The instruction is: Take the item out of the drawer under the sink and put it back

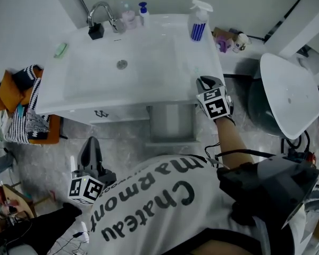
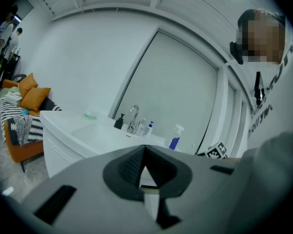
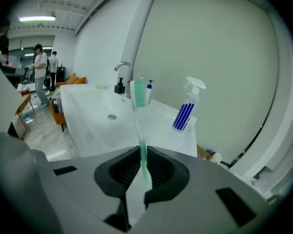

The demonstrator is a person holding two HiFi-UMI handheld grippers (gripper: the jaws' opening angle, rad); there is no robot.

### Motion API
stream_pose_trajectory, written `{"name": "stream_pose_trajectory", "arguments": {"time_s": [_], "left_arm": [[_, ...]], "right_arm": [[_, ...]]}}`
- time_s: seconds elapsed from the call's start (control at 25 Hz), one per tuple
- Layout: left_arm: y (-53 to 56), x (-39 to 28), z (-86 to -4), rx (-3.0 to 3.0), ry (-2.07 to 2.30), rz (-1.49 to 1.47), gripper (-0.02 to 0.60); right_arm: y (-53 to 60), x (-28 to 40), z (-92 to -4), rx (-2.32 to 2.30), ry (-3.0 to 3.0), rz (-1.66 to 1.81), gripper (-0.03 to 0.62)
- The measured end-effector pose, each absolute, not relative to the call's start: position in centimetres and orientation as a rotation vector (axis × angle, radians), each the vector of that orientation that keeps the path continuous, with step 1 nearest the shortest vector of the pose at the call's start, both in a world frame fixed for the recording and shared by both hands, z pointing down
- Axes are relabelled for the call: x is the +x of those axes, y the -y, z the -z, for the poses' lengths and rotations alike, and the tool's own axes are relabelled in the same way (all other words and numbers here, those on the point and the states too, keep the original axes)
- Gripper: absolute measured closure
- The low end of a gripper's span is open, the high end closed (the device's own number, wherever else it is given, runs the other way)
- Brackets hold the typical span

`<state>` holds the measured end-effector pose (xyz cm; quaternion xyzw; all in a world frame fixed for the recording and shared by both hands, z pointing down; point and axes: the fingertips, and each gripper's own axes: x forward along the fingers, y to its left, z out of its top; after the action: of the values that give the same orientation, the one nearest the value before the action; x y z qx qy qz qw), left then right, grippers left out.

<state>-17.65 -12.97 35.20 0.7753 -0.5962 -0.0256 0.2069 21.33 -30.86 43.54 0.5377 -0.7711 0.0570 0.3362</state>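
Note:
My right gripper point(image 1: 204, 81) is at the right front edge of the white sink point(image 1: 149, 84), over the basin's rim. In the right gripper view my right gripper point(image 3: 140, 153) is shut on the handle of a green-and-white toothbrush point(image 3: 138, 115), whose bristle head points up and away toward the faucet. Lower down and left of the cabinet, my left gripper point(image 1: 90, 144) is shut with nothing in it; its tips meet in the left gripper view point(image 2: 145, 147). A drawer front point(image 1: 103, 113) with a small handle shows under the basin.
On the sink's back edge stand a faucet point(image 1: 98, 10), a black dispenser point(image 1: 95, 31) and a blue-striped spray bottle point(image 1: 198, 23). A green soap point(image 1: 60, 49) lies at the left. A white rounded lid point(image 1: 287, 94) is on the right, orange cushions point(image 1: 5, 92) on the left.

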Motion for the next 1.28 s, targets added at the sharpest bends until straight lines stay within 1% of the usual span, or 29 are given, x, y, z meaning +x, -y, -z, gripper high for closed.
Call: {"name": "stream_pose_trajectory", "arguments": {"time_s": [0.16,0.4,0.56,0.96,1.0,1.12,1.2,1.28], "left_arm": [[13.6,-17.0,-35.5,2.158,1.675,0.058,0.575],[14.0,-15.7,-35.1,2.125,1.694,0.074,0.575],[14.0,-15.5,-35.2,2.114,1.712,0.062,0.575],[14.3,-14.3,-35.2,2.141,1.707,0.048,0.575],[14.2,-14.3,-35.2,2.141,1.709,0.047,0.575],[13.8,-14.6,-35.4,2.131,1.715,0.049,0.575],[13.6,-14.8,-35.4,2.127,1.717,0.052,0.575],[13.3,-14.9,-35.4,2.125,1.718,0.055,0.575]], "right_arm": [[32.3,22.3,-46.1,1.264,1.877,-0.068,0.541],[33.3,22.7,-48.5,1.198,1.863,-0.152,0.525],[33.2,22.6,-49.7,1.197,1.909,-0.261,0.537],[33.3,22.3,-50.0,1.197,1.978,-0.292,0.528],[33.4,22.2,-50.1,1.193,1.976,-0.292,0.523],[33.4,22.1,-50.2,1.202,1.981,-0.305,0.446],[33.5,22.3,-49.8,1.227,2.004,-0.326,0.441],[33.5,22.3,-48.8,1.266,2.046,-0.351,0.421]]}}
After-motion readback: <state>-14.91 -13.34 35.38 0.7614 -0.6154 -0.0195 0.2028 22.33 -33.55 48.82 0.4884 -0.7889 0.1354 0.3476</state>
